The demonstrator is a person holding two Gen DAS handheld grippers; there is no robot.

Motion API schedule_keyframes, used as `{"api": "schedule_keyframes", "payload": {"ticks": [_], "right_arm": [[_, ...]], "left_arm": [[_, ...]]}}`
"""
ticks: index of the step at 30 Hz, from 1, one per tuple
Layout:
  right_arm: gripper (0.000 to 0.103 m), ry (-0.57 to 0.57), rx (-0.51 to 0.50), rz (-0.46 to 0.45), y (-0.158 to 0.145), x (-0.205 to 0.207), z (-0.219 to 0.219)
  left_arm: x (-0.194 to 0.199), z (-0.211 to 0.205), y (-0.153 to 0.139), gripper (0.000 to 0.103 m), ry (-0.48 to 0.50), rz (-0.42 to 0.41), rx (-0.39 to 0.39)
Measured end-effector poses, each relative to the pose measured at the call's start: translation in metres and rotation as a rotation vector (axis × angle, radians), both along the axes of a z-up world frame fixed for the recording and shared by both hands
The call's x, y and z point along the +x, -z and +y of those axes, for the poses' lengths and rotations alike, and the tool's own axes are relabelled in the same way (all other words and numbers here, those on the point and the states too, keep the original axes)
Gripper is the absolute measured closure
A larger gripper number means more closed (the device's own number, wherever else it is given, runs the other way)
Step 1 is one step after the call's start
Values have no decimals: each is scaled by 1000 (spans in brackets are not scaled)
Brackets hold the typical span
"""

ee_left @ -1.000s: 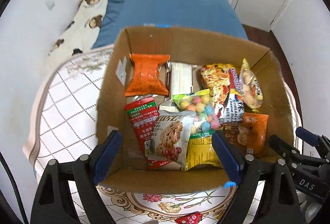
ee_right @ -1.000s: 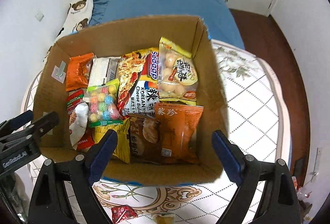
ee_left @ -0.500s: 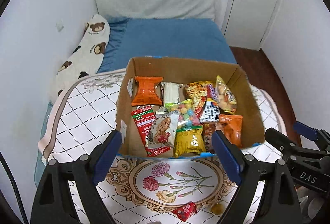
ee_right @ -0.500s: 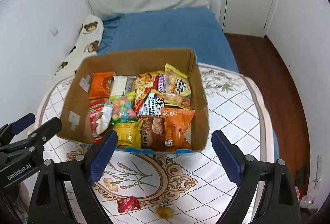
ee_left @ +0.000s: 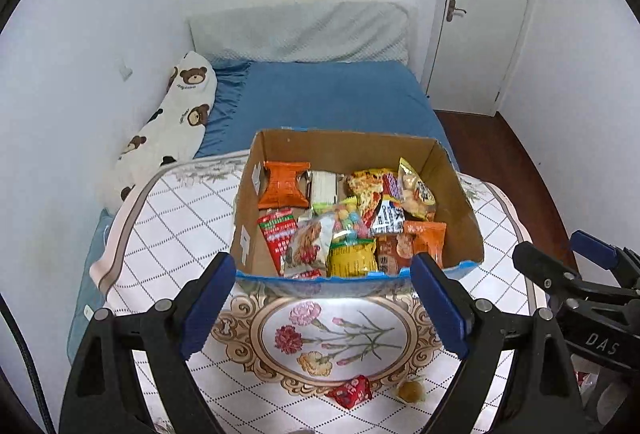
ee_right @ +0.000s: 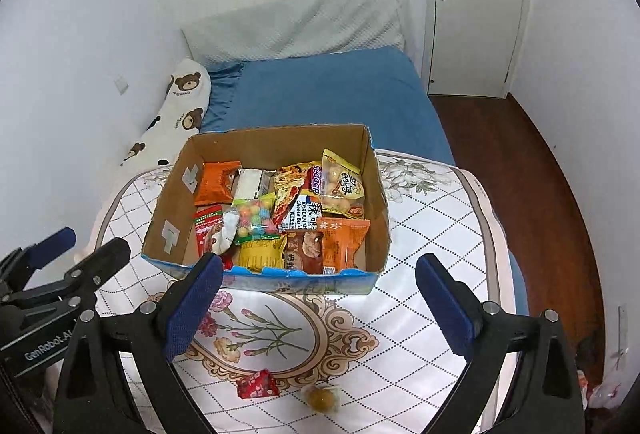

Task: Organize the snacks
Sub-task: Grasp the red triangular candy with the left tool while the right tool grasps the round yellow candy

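A cardboard box (ee_left: 460, 202) sits on the table (ee_left: 168, 218), which wears a white diamond-checked cloth with a flower medallion; the box stands at the far side of that medallion, open at the top and packed with snacks. Inside, an orange packet (ee_left: 285, 184) lies at the far left, a red packet (ee_left: 277, 234) nearer on the same side, a clear bag of coloured candy balls (ee_right: 255, 220) in the middle, a yellow packet (ee_left: 352, 258) at the near wall, and a noodle pack (ee_right: 304, 202) beside a bag of pale round puffs (ee_right: 342, 186) toward the right; another orange packet (ee_right: 342, 238) leans at the near right.

Two sweets lie loose on the cloth, well apart from the box and close to each other: a red wrapped candy (ee_right: 257, 383) and a small yellow round one (ee_right: 322, 397).

The left gripper (ee_left: 323, 308) hangs over the near part of the table, its blue pads spread wide with nothing between them; the right gripper (ee_right: 319, 308) does likewise alongside it, its jaws having just been opening wider, also empty.

Beyond the table a blue bed (ee_left: 332, 94) runs to the wall, with a bear-print pillow (ee_left: 172, 122) along its left edge; a white door (ee_right: 476, 2) stands at the right.
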State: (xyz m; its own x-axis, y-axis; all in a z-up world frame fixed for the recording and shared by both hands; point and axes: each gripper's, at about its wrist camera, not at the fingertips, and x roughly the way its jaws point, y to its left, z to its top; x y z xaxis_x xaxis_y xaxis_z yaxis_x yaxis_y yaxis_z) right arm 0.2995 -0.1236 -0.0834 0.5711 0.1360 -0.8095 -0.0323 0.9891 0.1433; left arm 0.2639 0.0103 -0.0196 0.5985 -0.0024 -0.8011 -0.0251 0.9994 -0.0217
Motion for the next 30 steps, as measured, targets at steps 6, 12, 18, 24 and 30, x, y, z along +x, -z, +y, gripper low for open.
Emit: {"api": "schedule_keyframes", "payload": {"ticks": [6,12,18,24,30], "right_arm": [[4,-2,84,131,43,-12,-10],[6,-14,250,396,152,-33,-16],[38,30,281,610,257,-54,-16],[46,18,299,720,314,-58,1],[62,-14,218,699,315,-62,4]], "left_arm": [[-13,3,29,14,-15,79,-16],[-35,-3,102,14,31,252,25],[-58,-7,173,14,71,423,75],[-61,-6,205,14,70,502,83],[-55,-22,221,14,125,547,92]]}}
